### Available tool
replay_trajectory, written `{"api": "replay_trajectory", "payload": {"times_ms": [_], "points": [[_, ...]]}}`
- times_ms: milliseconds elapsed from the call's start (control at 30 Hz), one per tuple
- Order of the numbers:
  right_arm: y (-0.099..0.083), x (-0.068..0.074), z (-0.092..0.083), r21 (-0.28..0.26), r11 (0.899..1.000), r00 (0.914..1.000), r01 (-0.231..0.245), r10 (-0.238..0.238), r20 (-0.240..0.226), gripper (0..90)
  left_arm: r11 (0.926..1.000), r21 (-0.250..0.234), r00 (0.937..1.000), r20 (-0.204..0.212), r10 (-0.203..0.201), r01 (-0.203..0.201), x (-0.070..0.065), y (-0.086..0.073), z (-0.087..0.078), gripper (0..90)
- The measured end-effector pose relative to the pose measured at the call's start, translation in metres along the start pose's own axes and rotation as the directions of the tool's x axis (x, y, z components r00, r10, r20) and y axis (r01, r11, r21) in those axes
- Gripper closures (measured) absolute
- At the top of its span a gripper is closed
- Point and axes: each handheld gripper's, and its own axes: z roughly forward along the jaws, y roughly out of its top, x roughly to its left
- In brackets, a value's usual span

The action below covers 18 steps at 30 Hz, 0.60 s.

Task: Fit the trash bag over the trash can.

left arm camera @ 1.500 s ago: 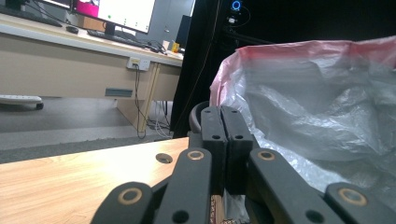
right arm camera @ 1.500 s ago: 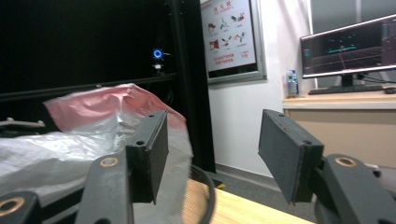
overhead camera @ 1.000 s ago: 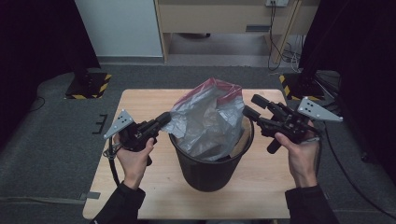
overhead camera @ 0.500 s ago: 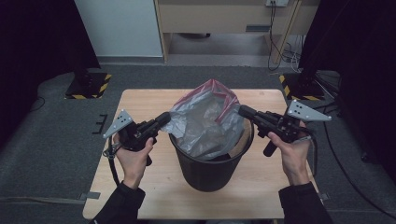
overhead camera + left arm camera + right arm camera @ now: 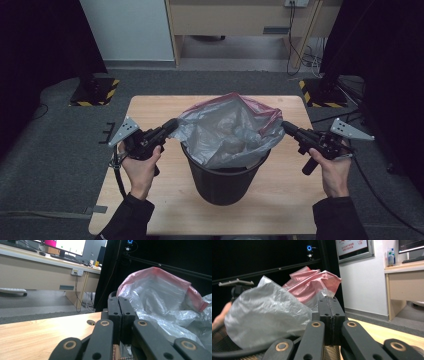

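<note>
Plainly both tongs, left [image 5: 170, 126] and right [image 5: 286, 126], pinch the bag [image 5: 227, 131], whose bulk hides the bin's [image 5: 222, 177] inside.

The bag [image 5: 227, 131] hides the bin's [image 5: 222, 177] inside; whether either closed hand-held gripper pinches film is unclear

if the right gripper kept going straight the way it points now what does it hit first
Most likely the plastic bag: the right gripper points across at its edge and is shut on it already. Beyond lies the black bin, though depth is hard to judge.
</note>
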Motion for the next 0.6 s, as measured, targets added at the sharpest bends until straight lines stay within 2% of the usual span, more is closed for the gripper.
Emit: {"api": "replay_trajectory", "payload": {"times_ms": [100, 167, 233, 367, 500, 600], "points": [[-0.007, -0.003, 0.0, 0.028, 0.999, 0.9996, 0.018, -0.019, 0.023, 90.0, 1.0, 0.005, 1.0, -0.007, 0.007, -0.007, 0.002, -0.001, 0.0, 89.1], [-0.012, -0.004, 0.002, 0.042, 0.999, 0.9992, 0.016, -0.018, 0.034, 90.0, 1.0, 0.001, 1.0, -0.005, -0.001, 0.001, 0.002, -0.001, 0.0, 88.9], [-0.014, -0.003, 0.005, 0.043, 0.999, 0.9986, 0.03, -0.031, 0.043, 90.0, 1.0, 0.0, 1.0, -0.006, -0.003, 0.003, 0.002, -0.001, 0.001, 87.9], [-0.01, 0.0, 0.004, 0.021, 0.999, 0.9966, 0.046, -0.048, 0.067, 90.0, 0.9998, -0.017, 1.0, -0.003, -0.009, 0.009, 0.003, 0.0, 0.0, 80.0], [-0.006, 0.0, 0.002, -0.005, 0.998, 0.9952, 0.057, -0.056, 0.08, 89.8, 0.9984, -0.054, 0.9999, 0.001, -0.014, 0.014, 0.001, 0.004, -0.001, 71.1], [-0.006, 0.0, 0.003, -0.001, 0.999, 0.9952, 0.055, -0.054, 0.081, 89.4, 0.9966, -0.082, 1.0, 0.006, -0.002, 0.002, -0.001, 0.01, -0.003, 64.5]]}}
